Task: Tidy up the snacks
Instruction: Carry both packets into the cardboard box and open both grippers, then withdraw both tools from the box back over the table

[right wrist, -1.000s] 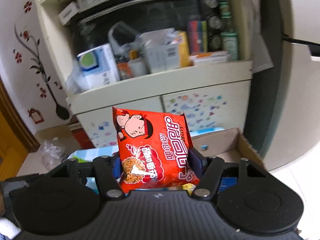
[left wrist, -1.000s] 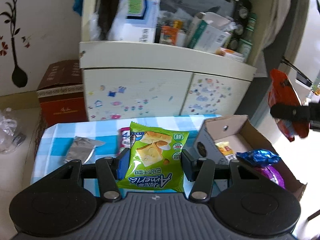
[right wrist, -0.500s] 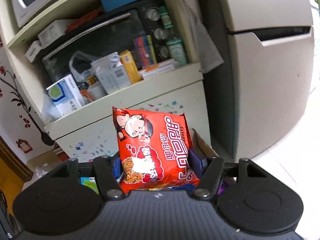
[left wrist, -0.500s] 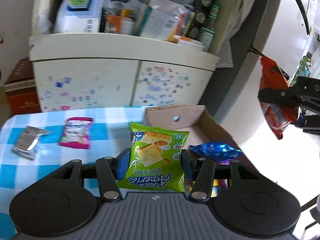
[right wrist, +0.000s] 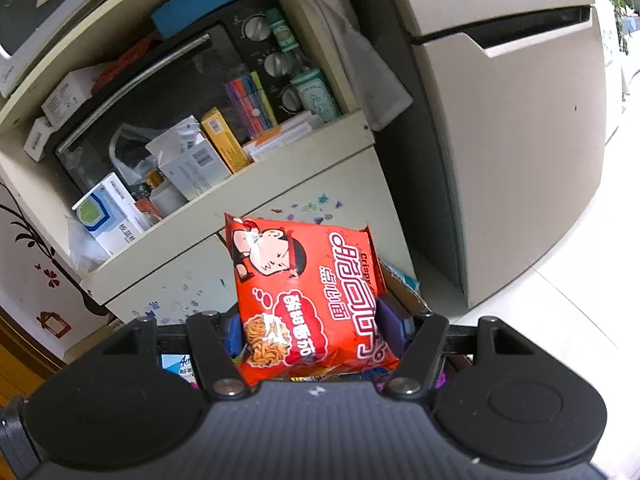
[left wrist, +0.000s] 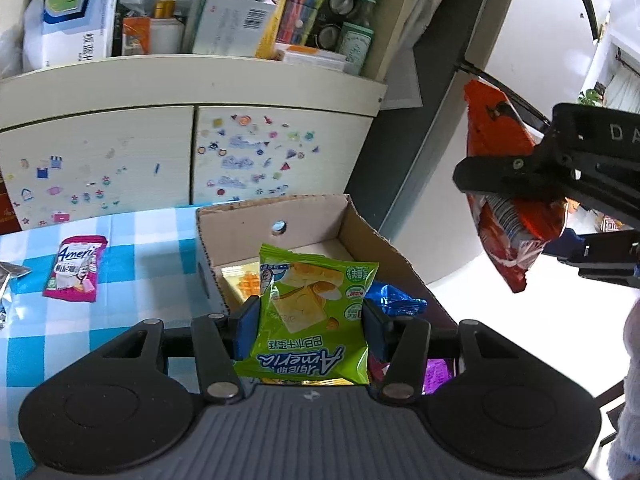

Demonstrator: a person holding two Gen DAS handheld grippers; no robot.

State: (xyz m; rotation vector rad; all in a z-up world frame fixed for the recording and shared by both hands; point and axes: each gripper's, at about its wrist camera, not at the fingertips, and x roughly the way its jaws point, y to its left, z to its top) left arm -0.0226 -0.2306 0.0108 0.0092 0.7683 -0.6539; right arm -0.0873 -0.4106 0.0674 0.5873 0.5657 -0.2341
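Observation:
My left gripper (left wrist: 306, 320) is shut on a green snack packet (left wrist: 312, 316) and holds it above the open cardboard box (left wrist: 360, 224). The box holds a yellow packet (left wrist: 240, 284), a blue foil packet (left wrist: 394, 300) and a purple one (left wrist: 436, 374). My right gripper (right wrist: 312, 328) is shut on a red noodle packet (right wrist: 308, 296). In the left wrist view that red packet (left wrist: 504, 148) hangs in the right gripper, up and to the right of the box. A pink packet (left wrist: 76, 268) and a silver packet (left wrist: 8, 280) lie on the blue checked tablecloth (left wrist: 152, 248).
A cream cabinet (left wrist: 192, 152) with stickers stands behind the table, its shelf crowded with boxes and bottles. A beige fridge (right wrist: 512, 128) stands to the right. White floor (left wrist: 500, 332) lies right of the box.
Both grippers have swung right and toward the box. The left gripper with the green packet is now over the box. The right gripper has tilted and come closer to it.

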